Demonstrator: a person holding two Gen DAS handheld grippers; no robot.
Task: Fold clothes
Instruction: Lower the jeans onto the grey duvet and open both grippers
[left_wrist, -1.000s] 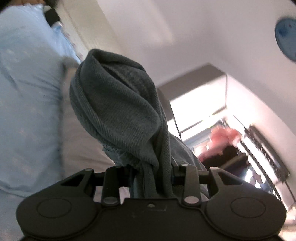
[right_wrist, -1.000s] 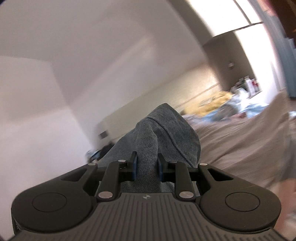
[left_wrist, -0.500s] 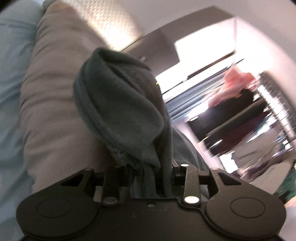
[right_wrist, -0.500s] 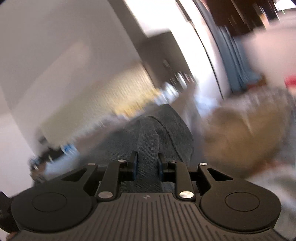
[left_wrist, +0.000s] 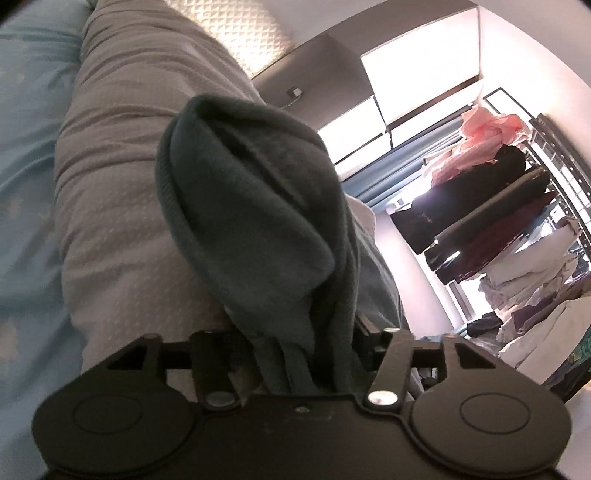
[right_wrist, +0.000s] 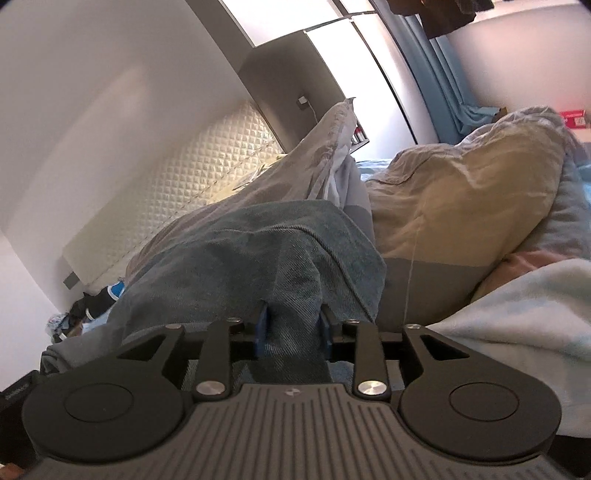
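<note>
A dark teal garment (left_wrist: 255, 206), thick and ribbed at its folded edge, is being shown bunched into a rounded loop in the centre of the left wrist view, rising from between the jaws of the left hand-held gripper (left_wrist: 295, 343). Those jaws have just been opening and are now standing apart; the cloth is lying between them, closer to the right finger, with a gap visible on the left side. Behind the garment a grey quilted duvet (left_wrist: 122, 192) is spread across the left half of the frame, and a clothes rack (left_wrist: 517, 206) is seen at the right edge.

In the right wrist view the same garment (right_wrist: 258, 254) is draped low across the centre, its weave looking faded blue-grey. The right hand-held gripper (right_wrist: 291, 328) has also just been opening, at a narrower spread; fabric is filling the space between its blue pads, though whether they are pressing cannot be told. A beige pillow (right_wrist: 461, 206) is lying at the right of the frame
</note>
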